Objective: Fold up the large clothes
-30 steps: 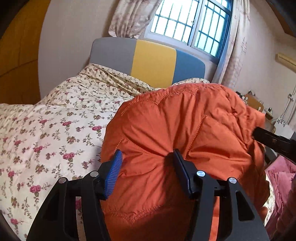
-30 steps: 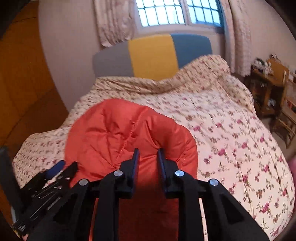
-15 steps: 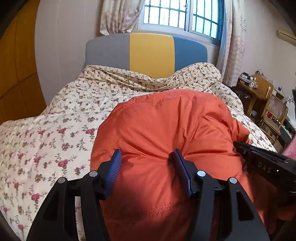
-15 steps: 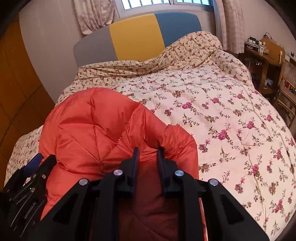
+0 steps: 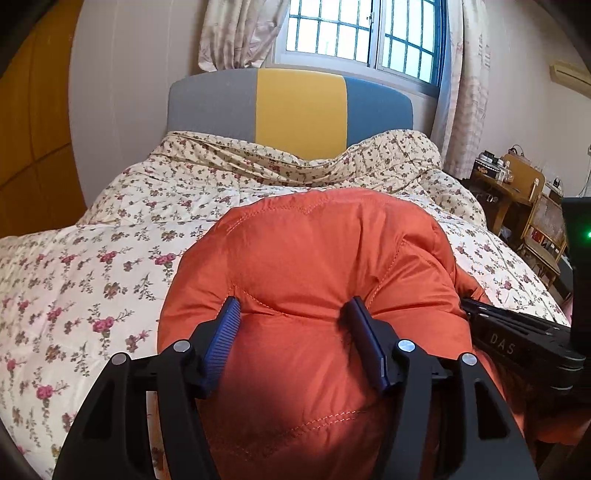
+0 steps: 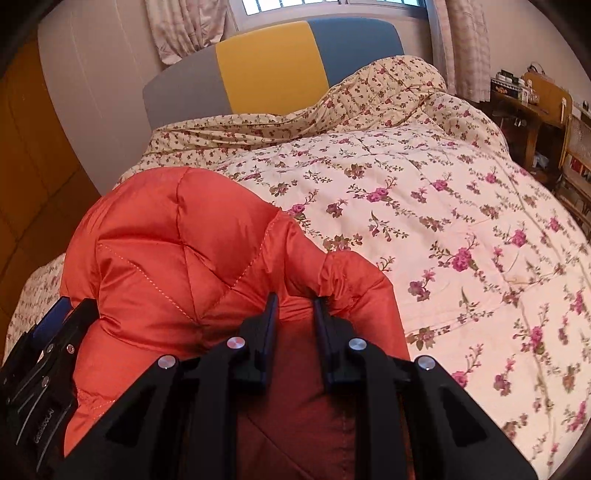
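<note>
An orange quilted puffer jacket [image 5: 314, 258] bulges over the near part of the bed. My left gripper [image 5: 293, 306] is shut on a thick fold of it, the blue pads pressed into the padding. My right gripper [image 6: 295, 299] is shut on another bunched fold of the jacket [image 6: 177, 240], its jaws nearly together. Both hold the jacket above the floral quilt. The right gripper's body shows in the left wrist view [image 5: 517, 339]; the left gripper's body shows in the right wrist view [image 6: 40, 362].
The bed carries a cream floral quilt [image 6: 443, 206] with a grey, yellow and blue headboard [image 5: 295, 107] under a barred window [image 5: 362, 33]. A wooden desk and chair [image 5: 532, 206] stand to the right. Yellow wardrobe panels [image 5: 26, 129] stand to the left.
Both grippers have carried the jacket forward and lower over the bed. The views now face the headboard more squarely, and the jacket sits lower in them. Both grips are unchanged.
</note>
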`<state>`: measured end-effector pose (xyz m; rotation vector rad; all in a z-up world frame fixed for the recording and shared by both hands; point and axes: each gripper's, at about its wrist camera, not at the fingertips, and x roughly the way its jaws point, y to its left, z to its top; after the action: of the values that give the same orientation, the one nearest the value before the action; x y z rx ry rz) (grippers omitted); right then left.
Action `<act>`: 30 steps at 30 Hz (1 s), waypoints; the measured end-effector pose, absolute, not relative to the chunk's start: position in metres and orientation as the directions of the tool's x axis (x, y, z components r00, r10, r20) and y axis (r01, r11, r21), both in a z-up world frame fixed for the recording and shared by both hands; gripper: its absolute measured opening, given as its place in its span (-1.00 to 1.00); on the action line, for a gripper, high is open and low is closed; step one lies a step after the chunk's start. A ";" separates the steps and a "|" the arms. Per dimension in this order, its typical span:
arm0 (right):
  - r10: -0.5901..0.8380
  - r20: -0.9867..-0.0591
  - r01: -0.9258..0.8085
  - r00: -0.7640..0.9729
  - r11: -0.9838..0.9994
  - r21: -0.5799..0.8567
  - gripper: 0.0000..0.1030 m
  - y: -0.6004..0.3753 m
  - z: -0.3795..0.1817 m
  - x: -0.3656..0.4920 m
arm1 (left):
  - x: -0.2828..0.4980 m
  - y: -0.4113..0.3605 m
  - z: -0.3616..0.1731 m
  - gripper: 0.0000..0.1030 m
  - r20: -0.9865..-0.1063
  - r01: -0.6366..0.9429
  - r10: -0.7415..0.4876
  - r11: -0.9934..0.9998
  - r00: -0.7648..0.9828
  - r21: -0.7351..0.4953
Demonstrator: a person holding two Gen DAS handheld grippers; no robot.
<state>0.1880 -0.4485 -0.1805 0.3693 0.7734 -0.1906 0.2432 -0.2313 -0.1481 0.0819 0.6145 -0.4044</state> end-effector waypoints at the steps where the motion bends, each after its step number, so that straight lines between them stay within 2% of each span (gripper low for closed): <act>1: -0.025 -0.705 0.300 0.708 0.916 0.268 -0.67 -0.450 -0.183 0.188 | 0.243 -0.232 -0.150 0.16 -0.566 0.393 -0.344 0.919 0.749 -0.038; 13: -0.052 -0.690 0.305 0.722 0.919 0.250 -0.63 -0.447 -0.181 0.182 | 0.234 -0.236 -0.156 0.17 -0.511 0.396 -0.345 0.918 0.788 -0.008; 15: -0.041 -0.706 0.293 0.707 0.925 0.240 -0.62 -0.447 -0.174 0.183 | 0.233 -0.237 -0.151 0.23 -0.525 0.390 -0.330 0.921 0.784 0.004; 17: -0.037 -0.719 0.276 0.694 0.936 0.219 -0.60 -0.447 -0.163 0.184 | 0.234 -0.236 -0.141 0.54 -0.562 0.371 -0.304 0.929 0.769 0.006; 19: -0.025 -0.700 0.257 0.714 0.939 0.228 -0.60 -0.449 -0.144 0.183 | 0.241 -0.231 -0.131 0.80 -0.597 0.368 -0.320 0.929 0.736 -0.045; 21: -0.013 -0.671 0.245 0.741 0.936 0.253 -0.58 -0.452 -0.125 0.185 | 0.252 -0.223 -0.115 0.80 -0.603 0.339 -0.340 0.933 0.722 -0.121; 23: -0.016 -0.659 0.239 0.752 0.938 0.250 -0.52 -0.454 -0.113 0.196 | 0.264 -0.222 -0.102 0.80 -0.602 0.300 -0.310 0.946 0.736 -0.120; 27: -0.014 -0.697 0.243 0.717 0.942 0.231 -0.55 -0.456 -0.122 0.224 | 0.295 -0.239 -0.094 0.80 -0.654 0.259 -0.224 0.965 0.722 -0.044; 30: -0.014 -0.739 0.263 0.673 0.939 0.221 -0.55 -0.458 -0.151 0.236 | 0.309 -0.256 -0.105 0.81 -0.678 0.268 -0.185 0.963 0.712 0.020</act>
<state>0.2357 -0.4583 -0.1506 0.3238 0.8211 -0.1592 0.3088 -0.2557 -0.1047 0.1199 0.7374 -0.2518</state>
